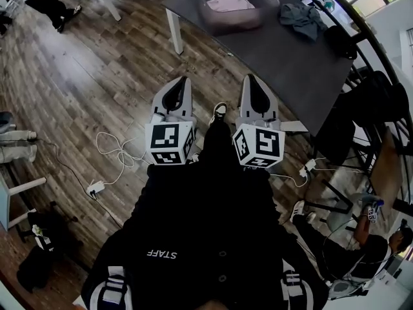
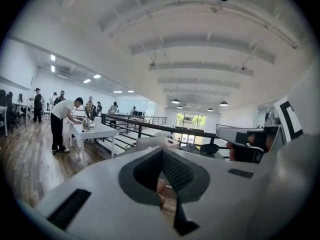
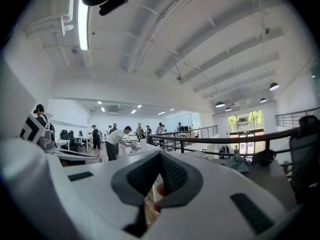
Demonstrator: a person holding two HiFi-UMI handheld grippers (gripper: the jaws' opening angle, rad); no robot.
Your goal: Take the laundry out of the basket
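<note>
- Left gripper (image 1: pixel 176 90): jaws closed tip to tip, nothing between them, held over the wooden floor (image 1: pixel 97 76).
- Right gripper (image 1: pixel 257 88): just beside the left one and parallel to it, jaws likewise pressed together and empty.
- Laundry basket (image 1: pixel 218 22): translucent, standing on the dark grey table (image 1: pixel 290 66), ahead of both grippers and well apart from them, roughly in line with the gap between the two.
- Pink laundry (image 1: pixel 229 3): lying inside the basket, untouched by either gripper.
- Grey-blue garment (image 1: pixel 302 18): crumpled on the tabletop, outside the basket, ahead and to the right of the right gripper.
- Black shoe (image 1: pixel 219 111): on the floor between the two grippers, below them.
- White cable (image 1: pixel 116 150): looped on the floor to the left of the left gripper, leading to a small white charger (image 1: pixel 95 187).
- Table edge nearest the right gripper, close ahead of its tips; left gripper facing bare floor short of the white table leg (image 1: pixel 173 31).
</note>
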